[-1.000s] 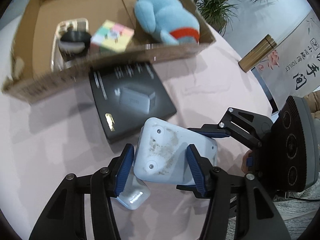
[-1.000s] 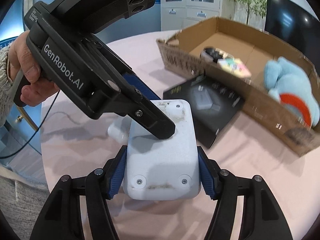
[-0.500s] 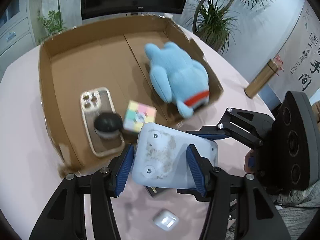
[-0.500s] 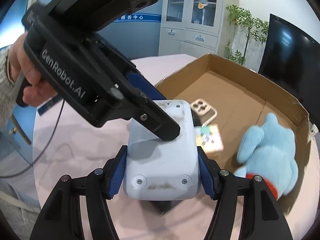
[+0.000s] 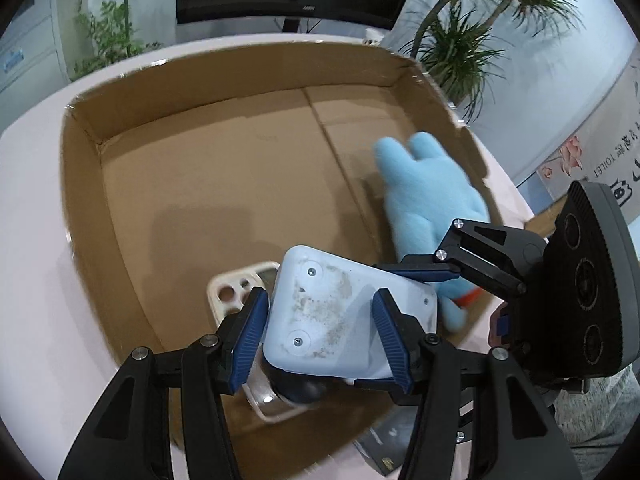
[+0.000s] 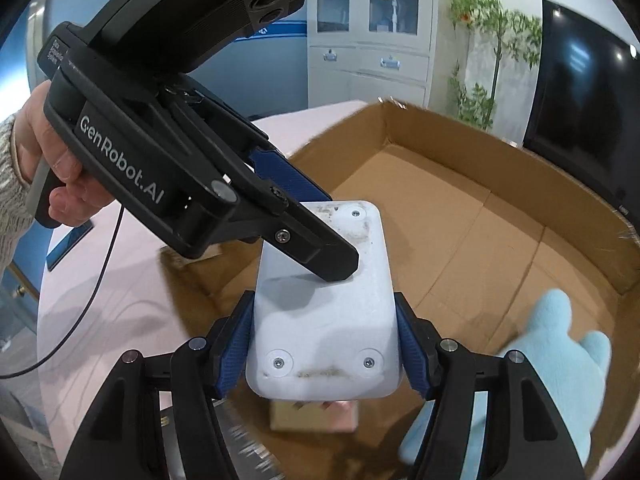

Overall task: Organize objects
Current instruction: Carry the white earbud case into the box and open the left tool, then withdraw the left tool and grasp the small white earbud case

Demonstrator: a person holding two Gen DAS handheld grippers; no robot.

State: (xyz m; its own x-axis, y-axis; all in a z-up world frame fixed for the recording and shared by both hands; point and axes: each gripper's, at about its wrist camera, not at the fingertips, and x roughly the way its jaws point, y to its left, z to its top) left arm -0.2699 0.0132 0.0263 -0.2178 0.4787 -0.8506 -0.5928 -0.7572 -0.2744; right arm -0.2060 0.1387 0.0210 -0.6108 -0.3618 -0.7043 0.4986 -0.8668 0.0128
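We hold one white plastic device [image 5: 336, 316] with both grippers at once, above the near part of an open cardboard box [image 5: 86, 200]. The left gripper [image 5: 320, 334] has its blue pads pressed against two opposite sides of the device, and the right gripper [image 6: 324, 346] clamps its other end the same way, entering the left wrist view from 3 o'clock. In the right wrist view the left gripper crosses in from 10 o'clock, held by a hand [image 6: 52, 176] in a knitted sleeve.

Inside the box, a light blue plush toy [image 5: 424, 188] lies at 3 o'clock, against the right wall. A clear phone case [image 5: 232, 290] lies on the box floor beneath the device, partly hidden by it. The box stands on a pale pink table [image 5: 28, 280].
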